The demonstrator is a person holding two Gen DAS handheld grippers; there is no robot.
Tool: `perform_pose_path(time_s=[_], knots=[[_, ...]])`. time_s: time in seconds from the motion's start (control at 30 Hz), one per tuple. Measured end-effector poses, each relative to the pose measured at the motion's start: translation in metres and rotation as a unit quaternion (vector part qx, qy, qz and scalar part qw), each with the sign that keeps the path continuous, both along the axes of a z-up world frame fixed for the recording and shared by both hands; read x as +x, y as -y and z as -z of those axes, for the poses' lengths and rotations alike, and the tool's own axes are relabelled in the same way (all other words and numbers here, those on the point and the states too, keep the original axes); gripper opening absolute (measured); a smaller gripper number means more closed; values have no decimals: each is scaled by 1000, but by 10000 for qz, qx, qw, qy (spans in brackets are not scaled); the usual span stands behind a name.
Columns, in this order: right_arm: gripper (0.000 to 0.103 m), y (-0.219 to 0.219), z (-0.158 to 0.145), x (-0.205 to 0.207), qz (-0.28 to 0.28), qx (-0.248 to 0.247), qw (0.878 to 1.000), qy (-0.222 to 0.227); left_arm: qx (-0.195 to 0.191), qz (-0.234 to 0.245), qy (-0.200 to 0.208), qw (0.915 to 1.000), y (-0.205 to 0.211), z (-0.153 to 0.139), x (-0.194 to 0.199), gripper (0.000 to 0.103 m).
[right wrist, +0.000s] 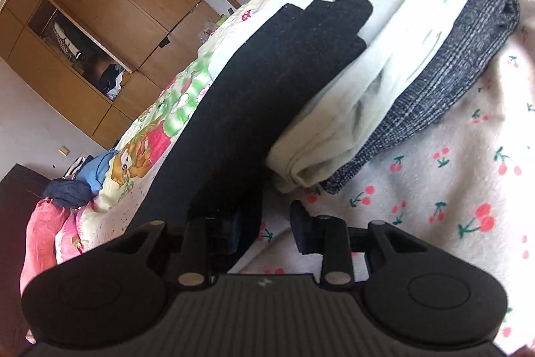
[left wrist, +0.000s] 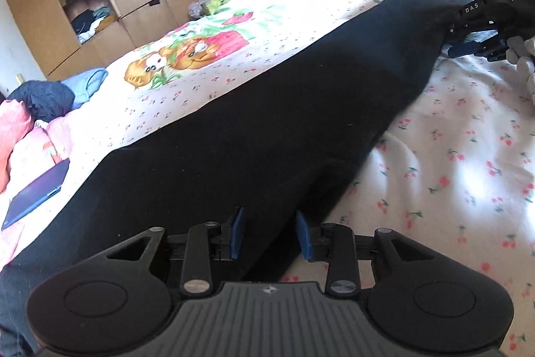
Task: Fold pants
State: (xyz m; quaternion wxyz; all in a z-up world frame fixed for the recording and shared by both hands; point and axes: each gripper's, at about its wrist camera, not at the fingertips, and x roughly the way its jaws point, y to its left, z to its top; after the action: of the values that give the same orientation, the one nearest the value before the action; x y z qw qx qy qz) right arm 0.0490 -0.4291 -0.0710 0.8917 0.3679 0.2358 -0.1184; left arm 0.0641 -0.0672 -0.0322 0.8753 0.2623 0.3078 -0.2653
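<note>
The left gripper sits at the near end of the black pants, blue pads spread with dark cloth lying between them but not visibly pinched. From there the pants run as one long band diagonally away across the cherry-print bedspread, long axis pointing up-right toward the right gripper at the far end. In its own view the right gripper also stands parted, its left finger over the pants' edge, the right one over bare sheet. Each hand is nearest its own end, so an end-to-end fold looks likeliest. A white garment and grey checked pants lie just beside the far end; open bedspread lies toward the cartoon print.
</note>
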Motion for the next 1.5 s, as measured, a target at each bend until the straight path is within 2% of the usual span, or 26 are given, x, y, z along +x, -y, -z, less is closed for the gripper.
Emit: perform_pose_path(time_s=[0.1, 0.2, 0.3, 0.43, 0.47, 0.57, 0.63, 0.73, 0.77, 0.83, 0.87, 0.93, 1.0, 1.1, 1.17, 1.2, 1.33, 1.4, 1.43, 1.47, 1.5], knots=[[33, 1, -10, -7, -24, -131, 9999, 66, -29, 124, 99, 9999, 3, -7, -10, 48], [33, 5, -19, -9, 26, -10, 9997, 254, -144, 156, 143, 9997, 7, -15, -17, 49], [33, 3, -28, -18, -105, -30, 9997, 201, -220, 244, 198, 9993, 15, -19, -18, 51], [33, -15, -52, -26, -566, -1089, 9914, -458, -325, 540, 333, 9975, 32, -22, -13, 54], [33, -18, -59, -32, -635, -1270, 9887, -477, -390, 625, 354, 9967, 37, -22, -11, 54], [33, -16, -94, -34, -638, -1897, 9798, -38, -591, 865, 471, 9934, 59, -22, 1, 55], [37, -3, -112, -3, -727, -2344, 9693, 146, -713, 977, 542, 9912, 78, -22, 11, 55], [42, 16, -111, 56, -1080, -2830, 9530, -39, -885, 1127, 591, 9879, 105, -22, 23, 55], [41, 19, -110, 74, -1397, -2961, 9448, -103, -930, 1197, 619, 9865, 112, -22, 25, 55], [40, 10, -106, 105, -2107, -3320, 9188, -343, -981, 1323, 670, 9841, 122, -20, 28, 56], [38, 3, -105, 116, -2472, -3472, 9036, -424, -991, 1351, 679, 9835, 125, -19, 30, 56], [36, -12, -97, 133, -3195, -3802, 8659, -594, -1005, 1356, 634, 9836, 130, -15, 35, 57], [36, -24, -91, 144, -3641, -4112, 8321, -773, -1039, 1305, 581, 9843, 132, -12, 39, 57], [36, -33, -83, 160, -4218, -4235, 7925, -1213, -1125, 1187, 500, 9853, 128, -6, 44, 58], [35, -39, -78, 167, -4442, -4549, 7583, -1443, -1198, 1093, 440, 9858, 125, -3, 48, 58], [34, -41, -78, 171, -4538, -4629, 7459, -1531, -1240, 1035, 404, 9860, 124, -1, 50, 58], [34, -48, -86, 185, -4820, -4758, 7145, -1753, -1402, 878, 296, 9858, 120, 3, 55, 58], [33, -52, -81, 192, -4997, -4824, 6906, -2016, -1457, 828, 299, 9854, 119, 3, 56, 58], [30, -54, -79, 193, -5055, -4885, 6798, -2087, -1492, 808, 304, 9850, 119, 3, 57, 58], [22, -57, -77, 193, -5076, -4936, 6732, -2133, -1530, 789, 303, 9846, 118, 3, 57, 58], [16, -58, -76, 195, -5048, -4975, 6708, -2185, -1568, 774, 302, 9841, 117, 3, 58, 58]])
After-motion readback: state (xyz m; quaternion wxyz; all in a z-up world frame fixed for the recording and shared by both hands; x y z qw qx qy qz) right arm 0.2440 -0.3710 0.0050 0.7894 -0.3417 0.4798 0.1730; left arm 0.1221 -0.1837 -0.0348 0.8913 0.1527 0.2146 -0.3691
